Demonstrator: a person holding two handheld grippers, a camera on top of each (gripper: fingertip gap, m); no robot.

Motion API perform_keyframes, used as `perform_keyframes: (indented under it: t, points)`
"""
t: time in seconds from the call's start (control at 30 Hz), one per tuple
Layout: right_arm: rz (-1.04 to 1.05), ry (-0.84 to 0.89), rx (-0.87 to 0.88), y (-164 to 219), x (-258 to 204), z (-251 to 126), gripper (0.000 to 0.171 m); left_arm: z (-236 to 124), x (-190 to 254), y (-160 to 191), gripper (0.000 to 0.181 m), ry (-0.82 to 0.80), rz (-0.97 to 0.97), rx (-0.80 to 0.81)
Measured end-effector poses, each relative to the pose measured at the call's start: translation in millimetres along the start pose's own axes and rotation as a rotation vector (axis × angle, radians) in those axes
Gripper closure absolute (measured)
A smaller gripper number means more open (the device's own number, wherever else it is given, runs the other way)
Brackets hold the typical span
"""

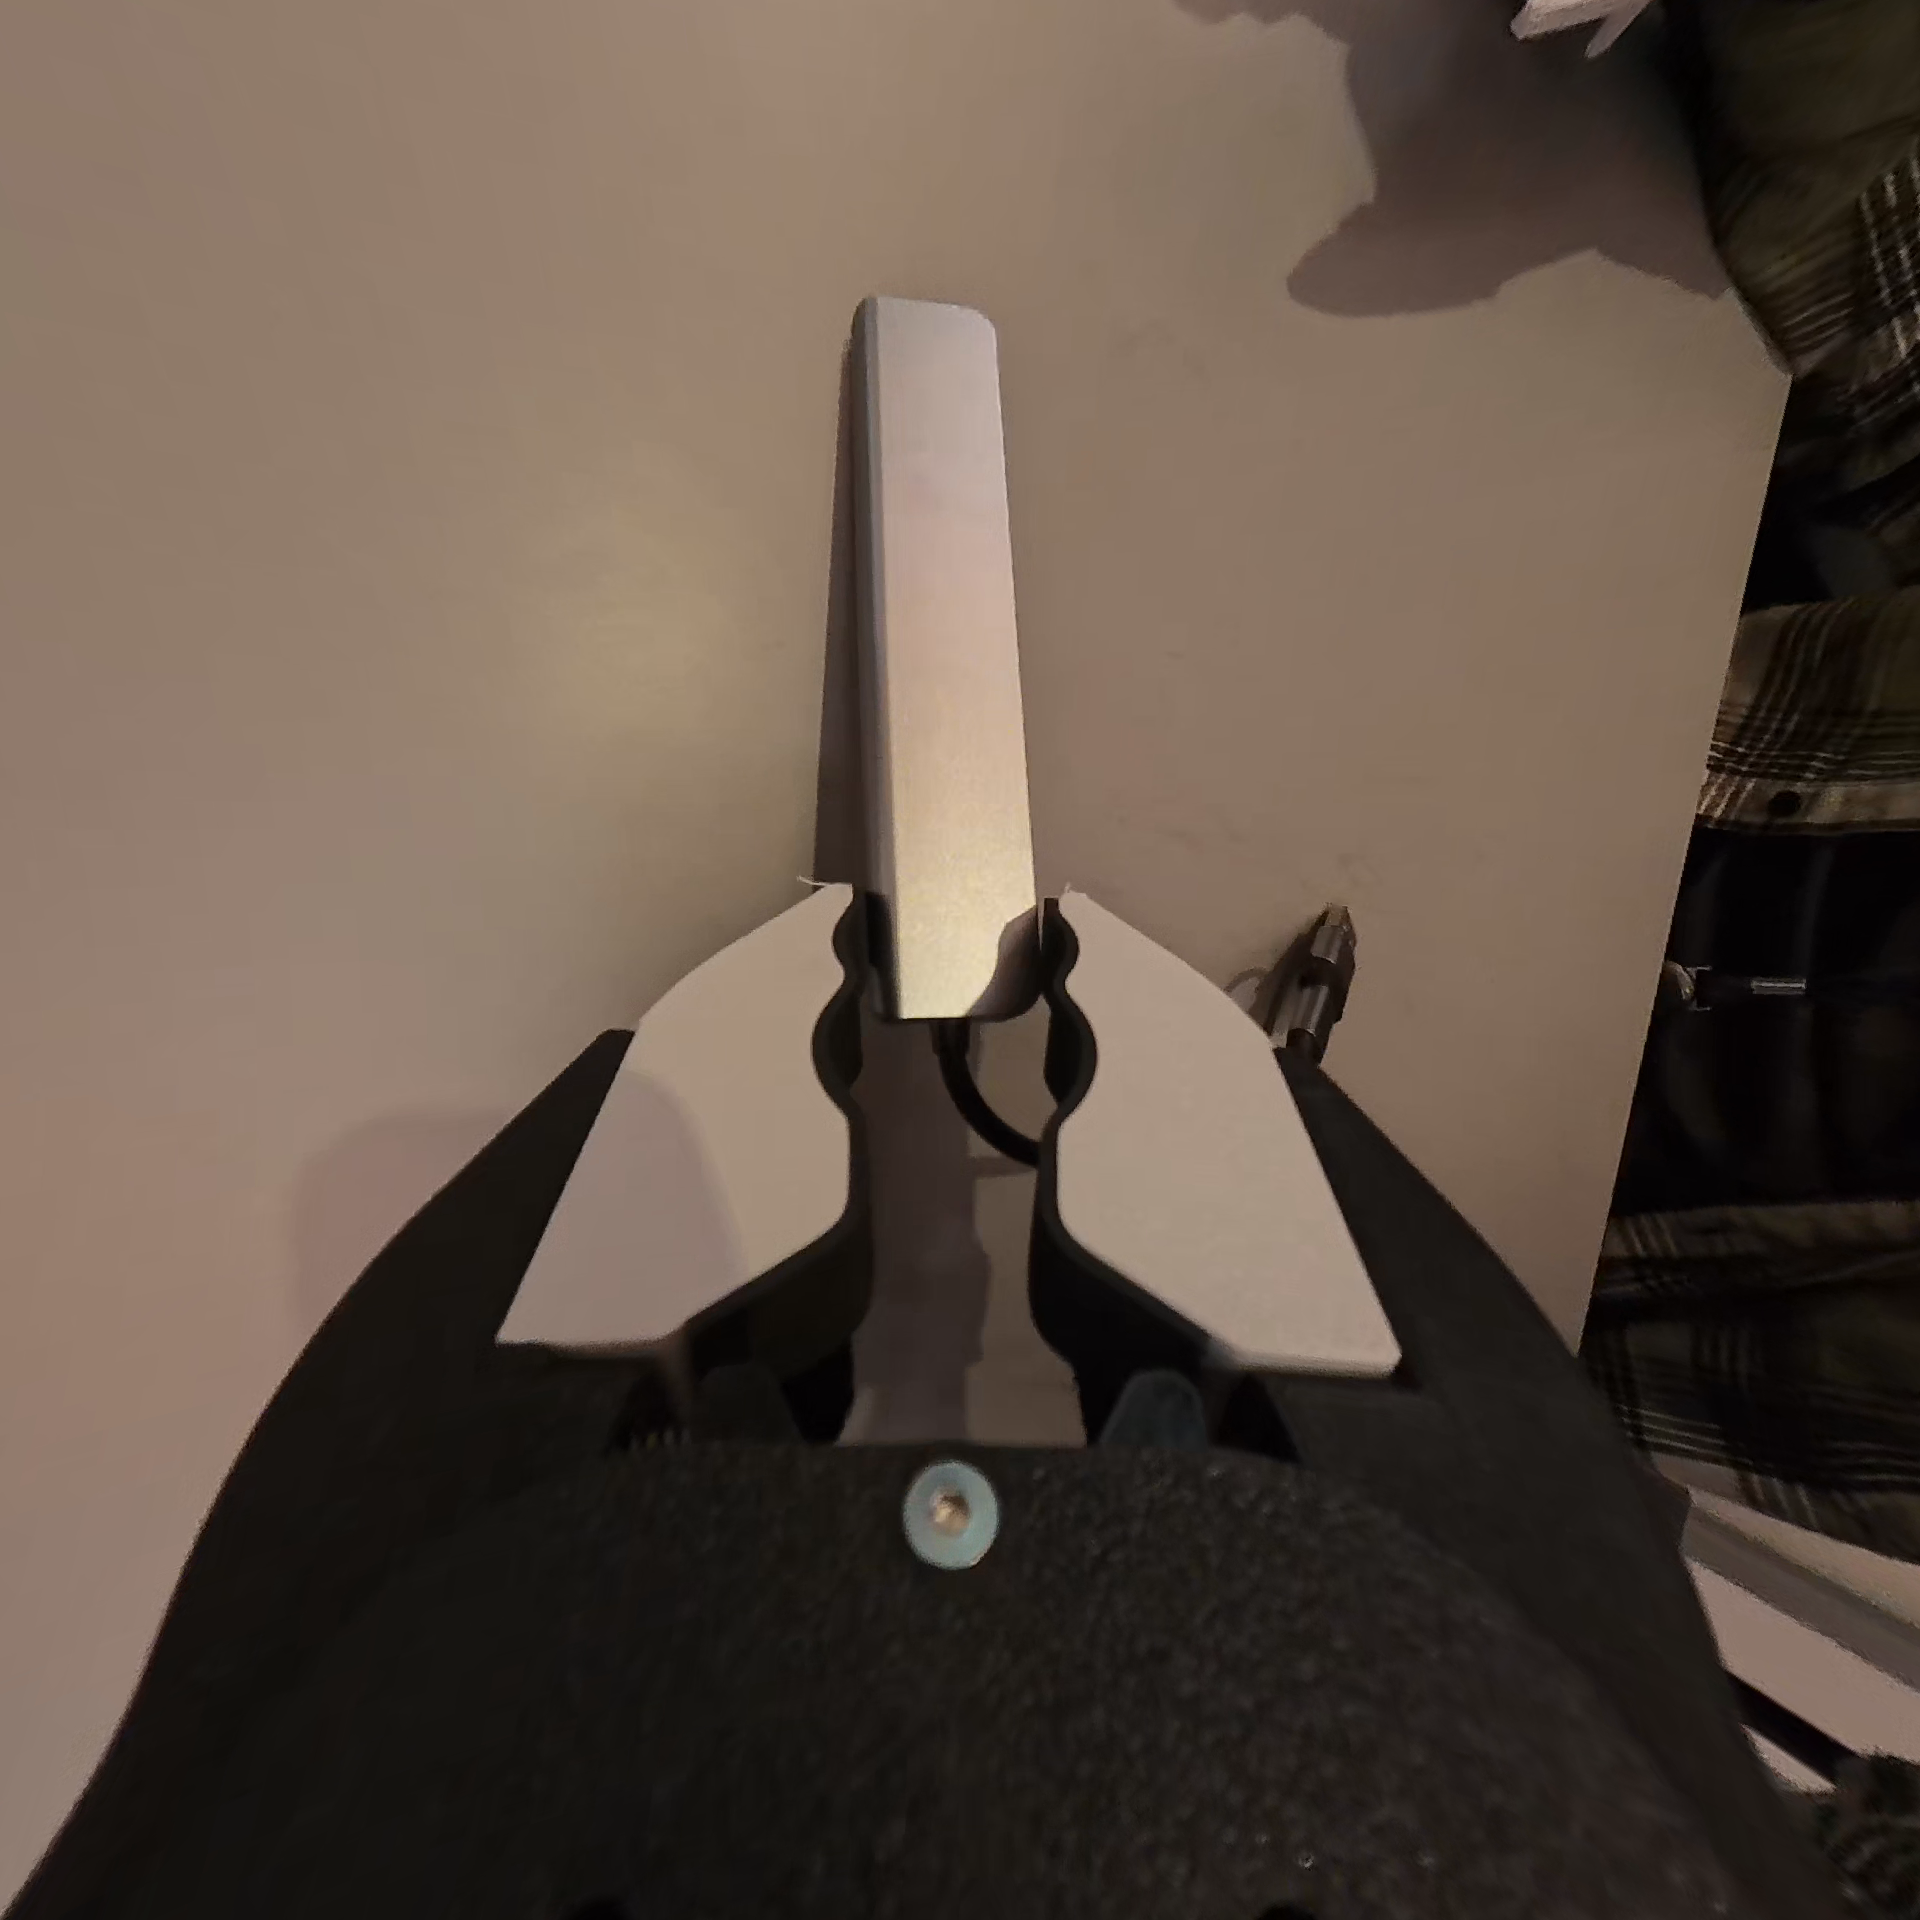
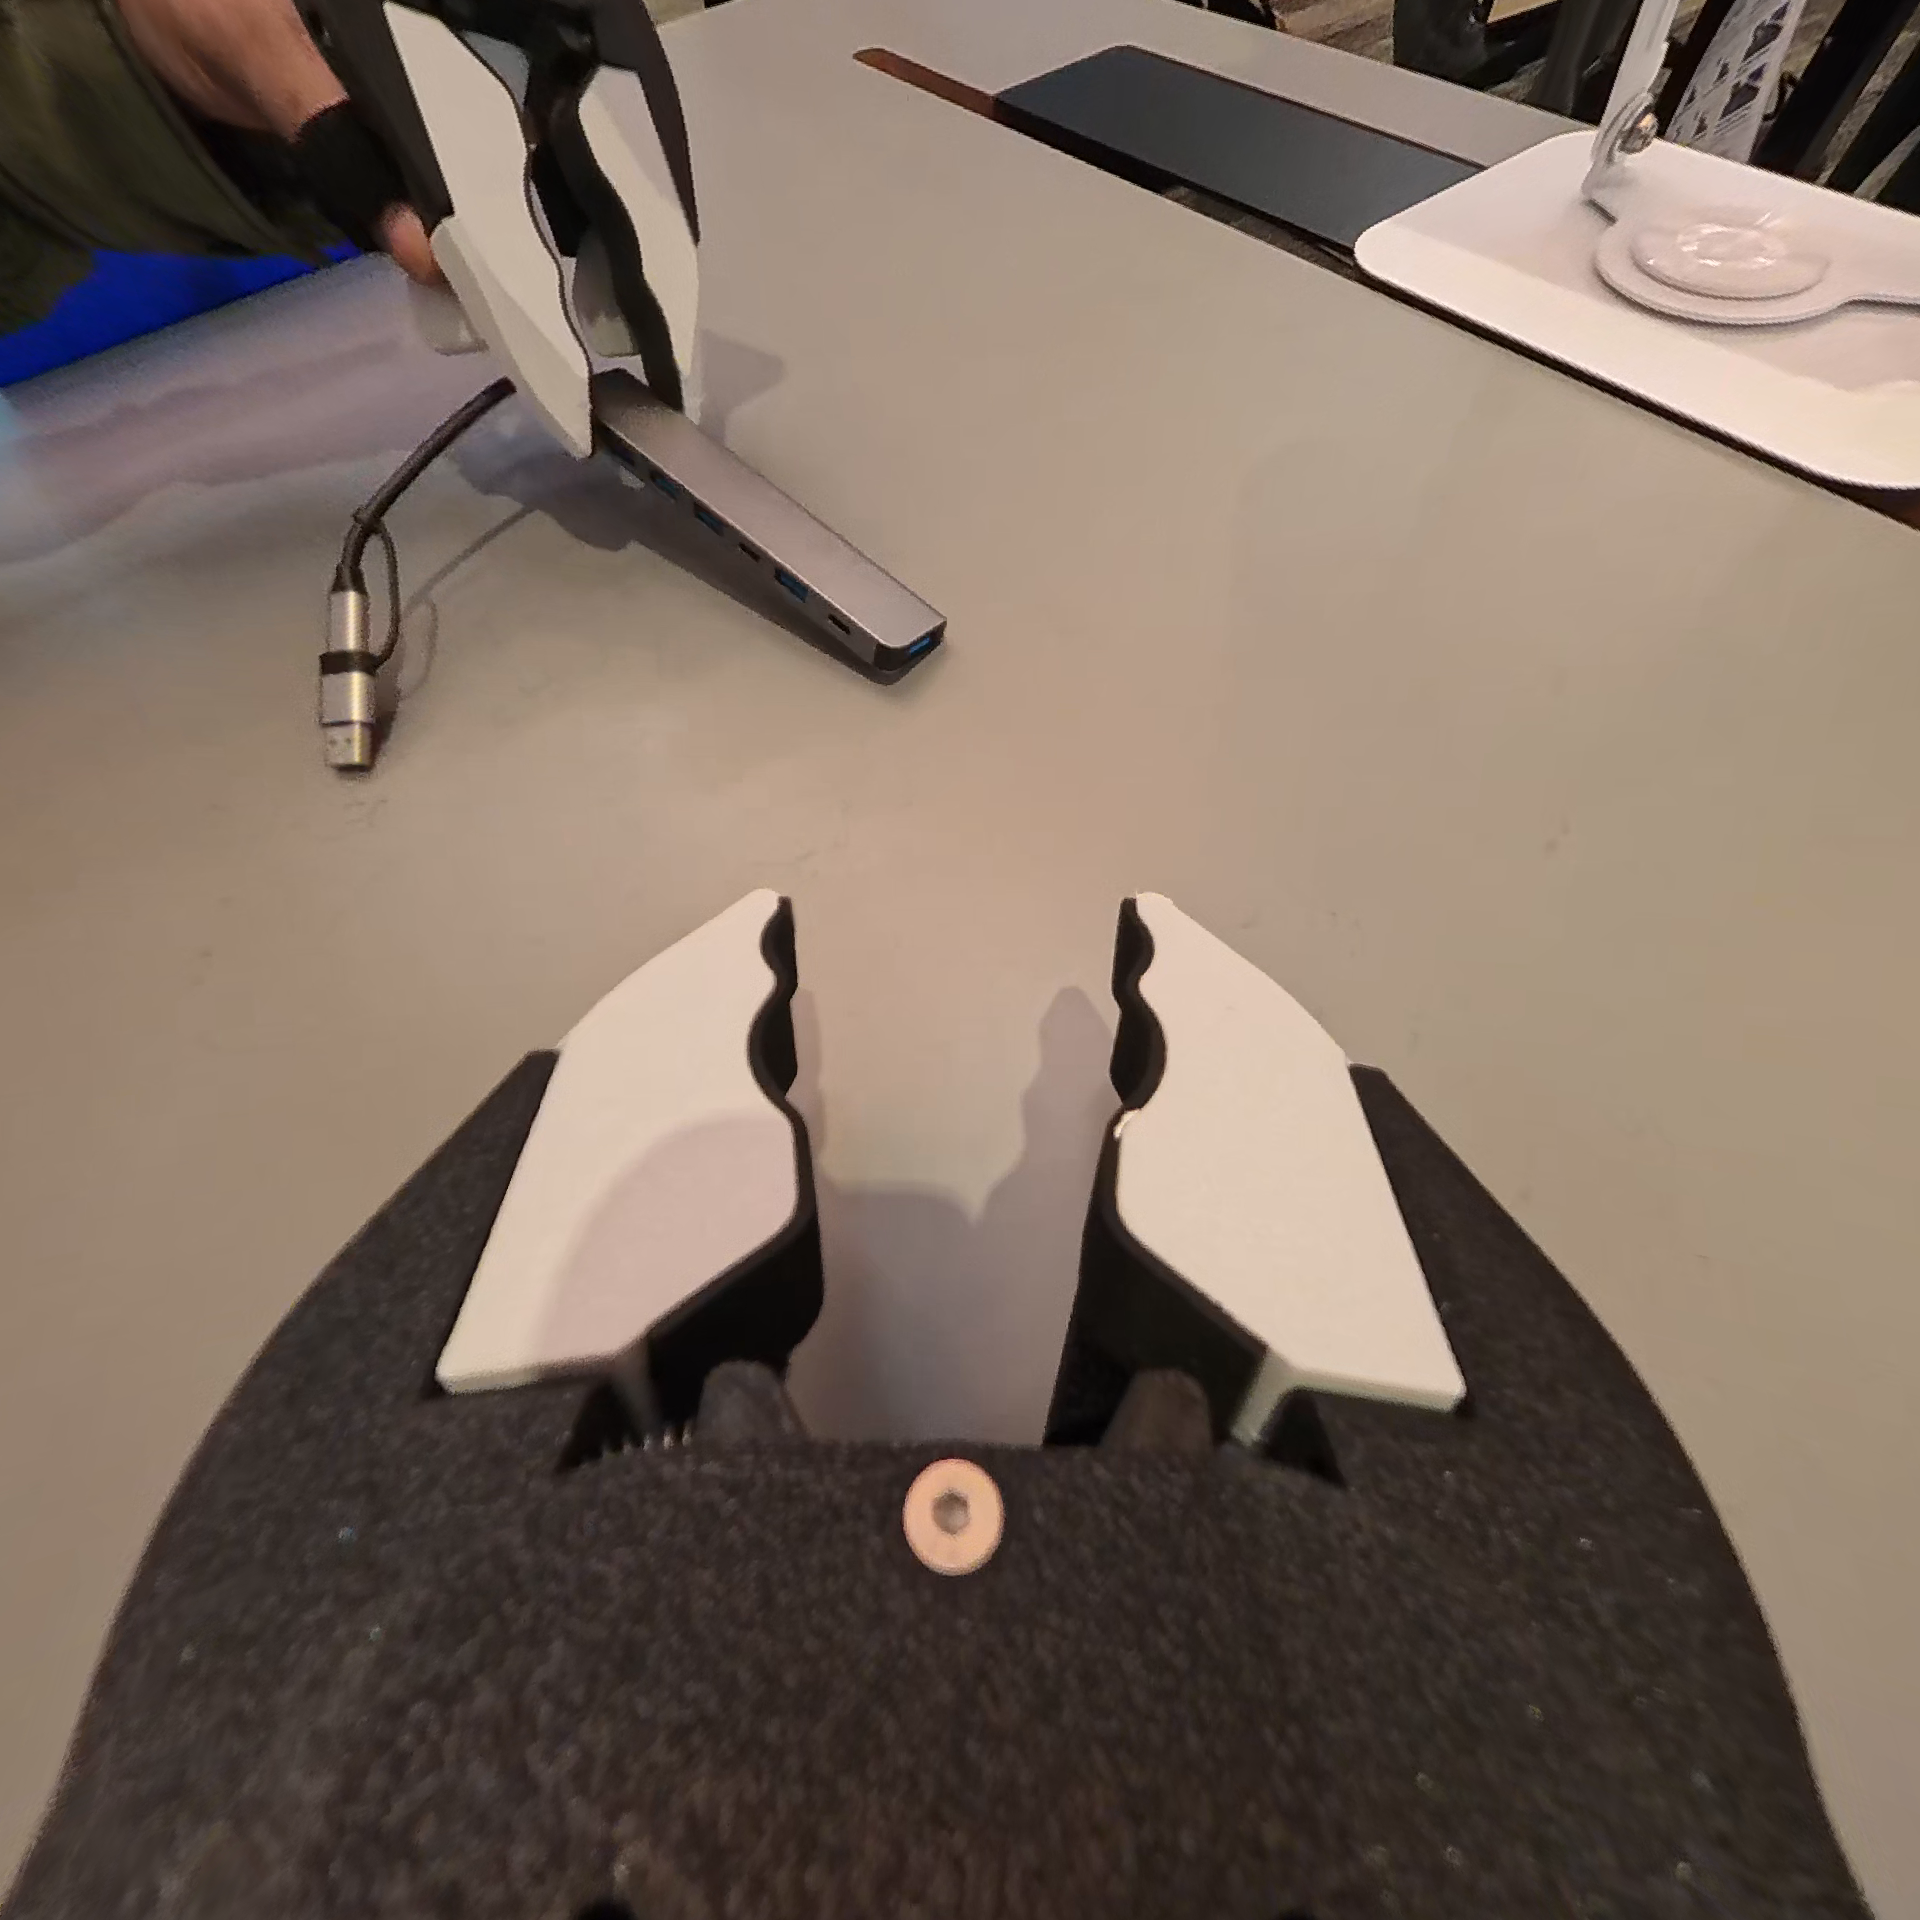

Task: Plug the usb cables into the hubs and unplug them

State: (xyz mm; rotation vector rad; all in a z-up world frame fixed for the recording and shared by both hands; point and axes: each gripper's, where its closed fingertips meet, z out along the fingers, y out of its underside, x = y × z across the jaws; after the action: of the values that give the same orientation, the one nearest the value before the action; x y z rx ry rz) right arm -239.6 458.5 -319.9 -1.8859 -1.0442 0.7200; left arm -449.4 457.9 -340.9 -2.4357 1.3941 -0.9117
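A long grey USB hub (image 1: 930,644) lies on the beige table. My left gripper (image 1: 951,920) is shut on its near, cable end. The right wrist view shows the hub (image 2: 790,566) tilted, its held end lifted and its far end on the table, with several blue ports along its side. The left gripper (image 2: 613,416) pinches it from above. The hub's dark cable (image 2: 431,468) curls to a silver USB plug (image 2: 353,675) lying on the table, also seen in the left wrist view (image 1: 1320,977). My right gripper (image 2: 956,914) is open and empty, low over the table, well short of the hub.
A white tray (image 2: 1558,312) with a clear glass piece sits at the far right. A black flat slab (image 2: 1226,135) lies in a recess at the back. A person's hand (image 2: 260,62) and plaid sleeve (image 1: 1818,727) are close on the left gripper's side. My right fingertips sit around 20 centimeters from my left ones. About 35 centimeters separates my left fingertips from the black flat slab (image 2: 1226,135).
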Motion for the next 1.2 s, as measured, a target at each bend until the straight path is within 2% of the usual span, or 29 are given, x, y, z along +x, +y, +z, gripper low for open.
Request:
perform_keyframes:
  t: [0.27, 0.43, 0.6, 0.73, 0.9, 0.97, 1.07, 1.2]
  points:
    - [-0.047, -0.021, -0.030, 4.2, -6.7, 3.9, 0.108, -31.5, -0.8, -8.3, 0.146, -0.085, -0.001, 0.125]
    - [-0.062, -0.030, -0.031, 4.7, -8.6, 4.1, 0.108, -79.4, 19.7, -7.7, 0.138, -0.192, 0.003, 0.277]
    - [-0.054, -0.026, -0.044, 8.4, -6.6, 5.0, 0.108, -147.6, 49.2, 23.5, 0.133, -0.362, -0.029, 0.395]
    - [-0.053, -0.025, -0.045, 8.9, -6.5, 5.3, 0.109, -219.9, 67.3, 80.3, 0.134, -0.490, -0.137, 0.487]
    - [-0.053, -0.028, -0.056, 11.2, -6.2, 7.0, 0.109, -287.5, 62.0, 193.0, 0.140, -0.680, -0.343, 0.445]
    - [-0.050, -0.026, -0.057, 11.5, -5.5, 7.0, 0.109, -297.9, 56.8, 239.7, 0.141, -0.740, -0.425, 0.373]
    - [-0.037, -0.034, -0.046, 10.9, -5.3, 7.3, 0.109, -290.8, 51.7, 293.0, 0.142, -0.746, -0.487, 0.256]
    - [-0.014, -0.041, -0.046, 11.7, -4.6, 8.3, 0.109, -272.8, 41.0, 340.7, 0.144, -0.723, -0.543, 0.111]
